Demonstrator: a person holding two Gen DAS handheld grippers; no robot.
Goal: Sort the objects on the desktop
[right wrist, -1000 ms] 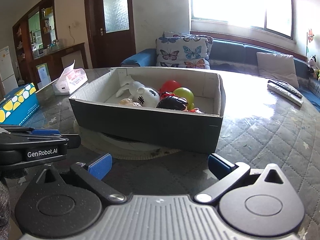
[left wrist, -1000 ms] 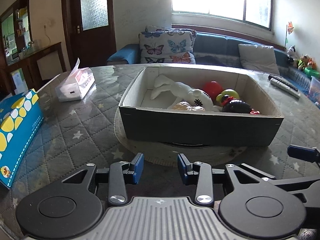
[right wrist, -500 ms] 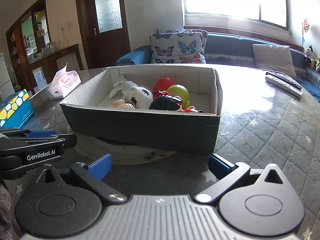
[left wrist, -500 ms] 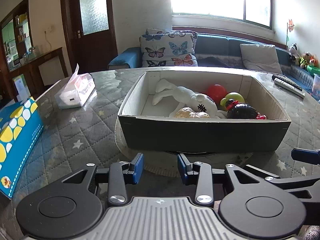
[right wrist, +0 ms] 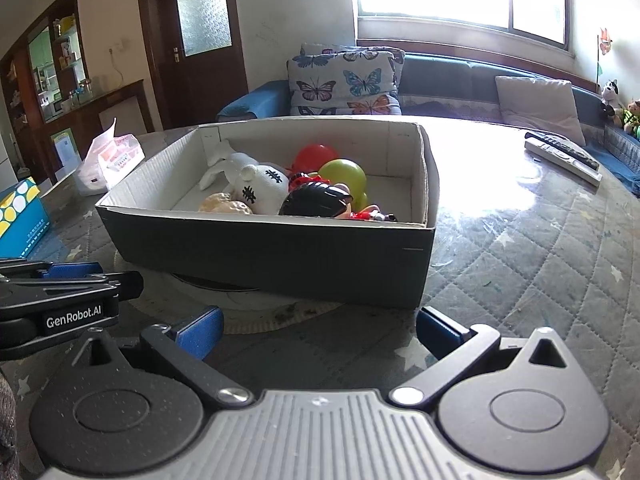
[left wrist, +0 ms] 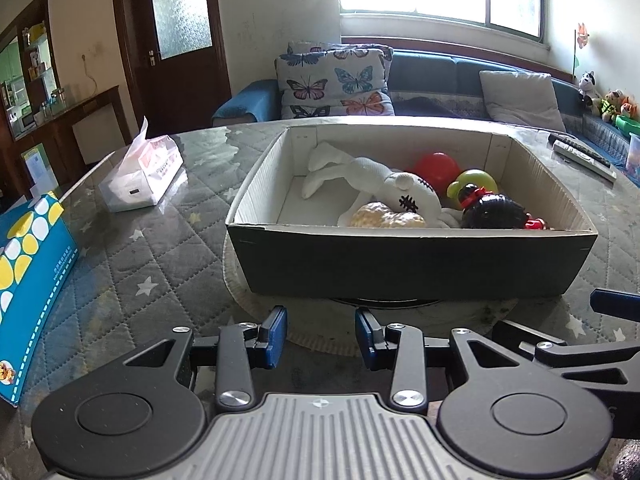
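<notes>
A dark cardboard box [left wrist: 408, 268] [right wrist: 280, 256] stands on the quilted table. It holds a white plush rabbit [left wrist: 384, 188] [right wrist: 260, 188], a red ball [left wrist: 436, 166] [right wrist: 316, 154], a green ball [left wrist: 474, 180] [right wrist: 344, 174], a black-haired doll [left wrist: 494, 212] [right wrist: 316, 200] and a yellowish knobbly toy [left wrist: 384, 218] [right wrist: 224, 206]. My left gripper [left wrist: 321, 334] hangs in front of the box, partly open and empty. My right gripper [right wrist: 318, 330] is wide open and empty, just before the box's near wall.
A tissue pack [left wrist: 140, 176] [right wrist: 110, 160] and a blue spotted box [left wrist: 28, 272] [right wrist: 20, 216] lie at the left. Remotes [left wrist: 582, 156] [right wrist: 562, 158] lie at the far right. A round mat [left wrist: 320, 320] sits under the box. A sofa stands behind the table.
Both grippers have risen and tilted, so I see further into the box. Their jaw openings are unchanged and the toys have not moved.
</notes>
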